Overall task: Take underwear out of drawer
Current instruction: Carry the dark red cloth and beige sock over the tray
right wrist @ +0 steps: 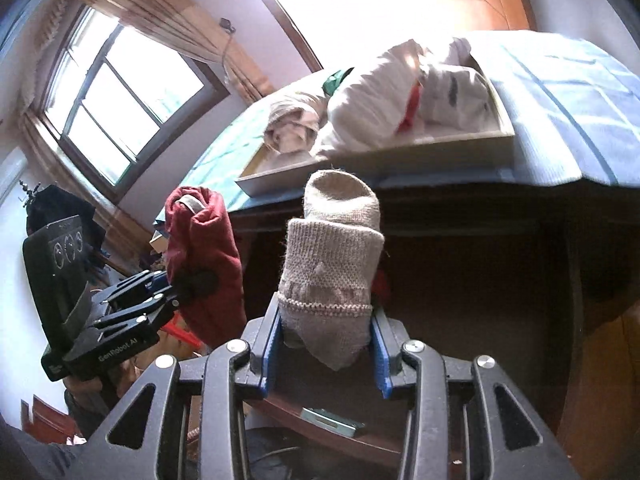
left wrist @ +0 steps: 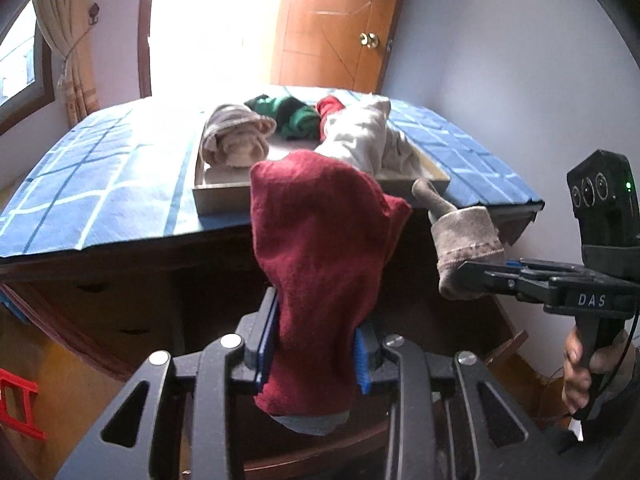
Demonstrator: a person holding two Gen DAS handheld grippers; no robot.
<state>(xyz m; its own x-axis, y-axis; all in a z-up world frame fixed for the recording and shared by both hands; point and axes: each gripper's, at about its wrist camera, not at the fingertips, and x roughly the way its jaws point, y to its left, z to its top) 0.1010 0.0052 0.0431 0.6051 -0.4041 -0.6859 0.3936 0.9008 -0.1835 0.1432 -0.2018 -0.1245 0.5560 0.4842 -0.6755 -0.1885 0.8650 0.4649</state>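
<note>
Left tool (left wrist: 316, 354) raised, pointing forward and up, blue pads (left wrist: 363, 360) pressed in on a red garment (left wrist: 320, 248) from both sides. Right tool (right wrist: 326, 350) level beside it, well apart, blue pads (right wrist: 380, 364) pinching a beige knit piece (right wrist: 332, 264) standing upright between them. Seen from the left wrist: right tool (left wrist: 480, 276) coming in from the right edge, bare hand (left wrist: 580, 368) wrapped round its black grip below. Seen from the right wrist: left tool (right wrist: 176, 292) coming in from the left, angled upward.
</note>
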